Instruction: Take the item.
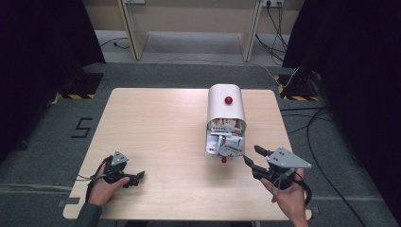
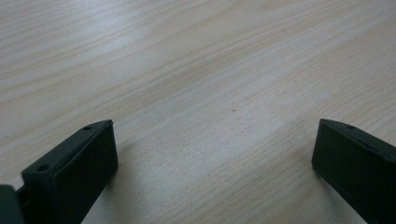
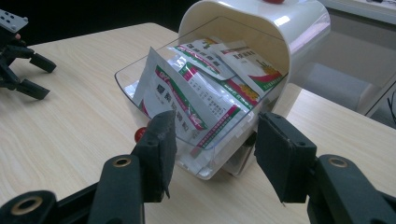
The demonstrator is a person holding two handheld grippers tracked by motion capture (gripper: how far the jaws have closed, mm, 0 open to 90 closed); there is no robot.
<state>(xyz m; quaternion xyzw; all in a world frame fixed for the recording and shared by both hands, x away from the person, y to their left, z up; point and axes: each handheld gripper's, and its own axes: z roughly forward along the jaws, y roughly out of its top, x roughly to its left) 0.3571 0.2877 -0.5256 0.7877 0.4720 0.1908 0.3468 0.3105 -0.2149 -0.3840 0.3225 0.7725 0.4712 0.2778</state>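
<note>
Lining up my right tongs [image 3: 212,154], parted and gripping nothing, on the sachets [image 3: 205,98] in the white bin's [image 1: 226,111] clear tilt-out drawer [image 1: 225,142] mid-tabletop [image 1: 156,132], I judge closing in comes next, while my left tongs [image 2: 215,163] rest released.

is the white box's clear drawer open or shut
Open: the clear drawer is pulled out of the white box, packets exposed inside.

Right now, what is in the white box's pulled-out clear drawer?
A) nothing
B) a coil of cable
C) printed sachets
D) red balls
C: printed sachets with red and green markings lie stacked in the clear drawer that sticks out of the white box, just beyond the right gripper.
</note>
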